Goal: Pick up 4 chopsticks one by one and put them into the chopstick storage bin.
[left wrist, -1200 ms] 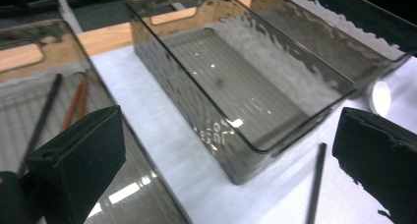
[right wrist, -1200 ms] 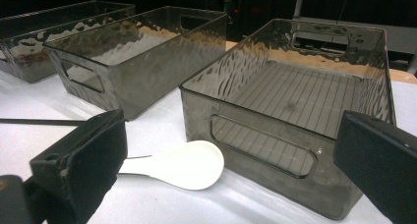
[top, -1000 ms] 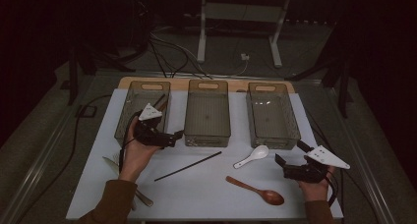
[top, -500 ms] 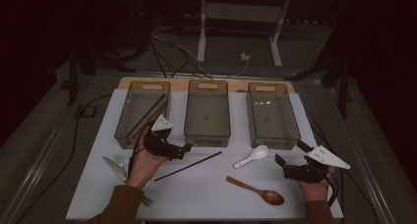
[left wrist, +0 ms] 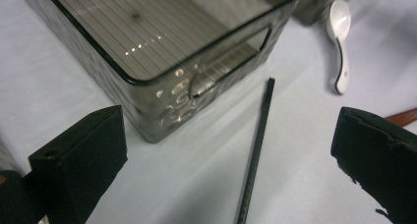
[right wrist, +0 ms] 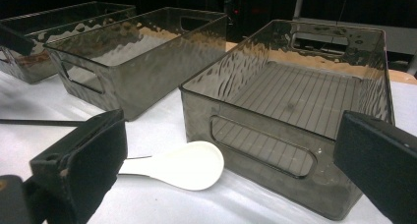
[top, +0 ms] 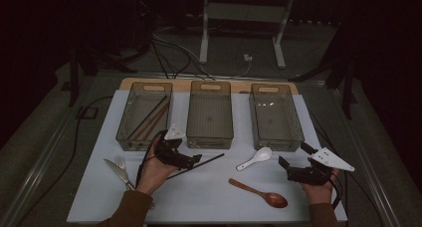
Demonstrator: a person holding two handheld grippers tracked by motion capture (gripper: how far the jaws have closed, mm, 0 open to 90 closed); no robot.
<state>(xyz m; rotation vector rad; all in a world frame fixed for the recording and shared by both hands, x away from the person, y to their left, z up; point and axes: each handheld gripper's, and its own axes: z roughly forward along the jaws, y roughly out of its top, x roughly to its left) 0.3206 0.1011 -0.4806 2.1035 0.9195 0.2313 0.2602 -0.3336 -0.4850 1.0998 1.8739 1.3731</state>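
A black chopstick [top: 201, 164] lies slanted on the white mat in front of the middle bin [top: 209, 114]. My left gripper [top: 191, 161] hovers low over its near end, open, and in the left gripper view the chopstick [left wrist: 255, 155] runs between the spread jaws of the left gripper [left wrist: 228, 150]. The left bin [top: 145, 114] holds a few chopsticks. My right gripper [top: 286, 170] rests at the front right, open, holding nothing. A white spoon [right wrist: 182, 170] lies just beyond the right gripper [right wrist: 231, 150], beside the right bin [right wrist: 295, 111].
A wooden spoon [top: 259, 192] lies near the front edge, between the hands. A fork and a knife [top: 118, 168] lie at the front left. The white spoon [top: 255, 158] sits in front of the right bin [top: 275, 115]. Cables and a stand are beyond the table.
My left gripper has come back from above the left bin, down and to the right, to the black chopstick on the mat. The right gripper has stayed put.
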